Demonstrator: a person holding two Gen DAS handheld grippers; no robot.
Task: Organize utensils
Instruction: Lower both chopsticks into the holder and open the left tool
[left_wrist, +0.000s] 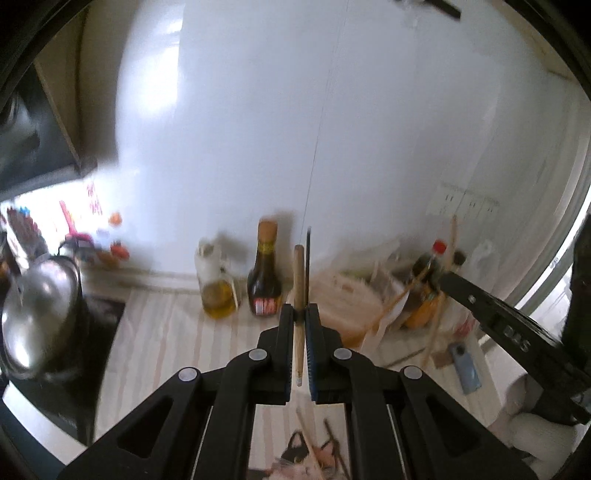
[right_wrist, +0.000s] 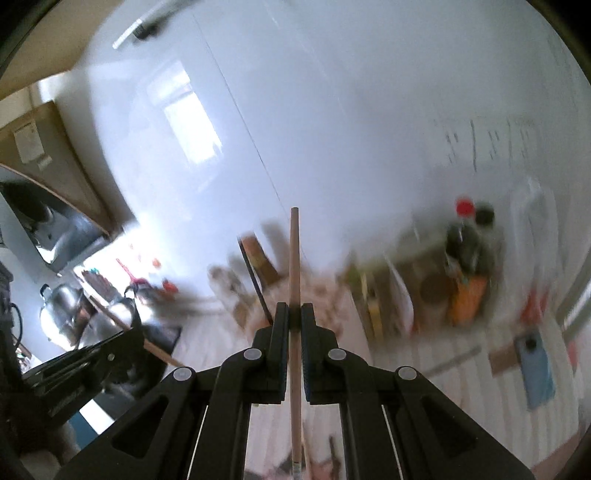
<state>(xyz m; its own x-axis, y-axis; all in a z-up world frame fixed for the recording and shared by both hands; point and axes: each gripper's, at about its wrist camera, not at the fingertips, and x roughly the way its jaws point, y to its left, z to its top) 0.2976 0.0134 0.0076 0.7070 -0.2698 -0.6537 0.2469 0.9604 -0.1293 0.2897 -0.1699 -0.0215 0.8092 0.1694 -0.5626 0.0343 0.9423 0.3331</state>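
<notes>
Left wrist view, left gripper clenched on wooden chopstick standing up between its jaws, right gripper clamped on another chopstick, both above striped worktop

We are seeing a light wooden chopstick and a thin dark chopstick standing side by side, pointing up and away toward the white wall, both raised above the striped counter. We are seeing another light wooden chopstick standing nearly upright, its lower end running down out of view.
</notes>
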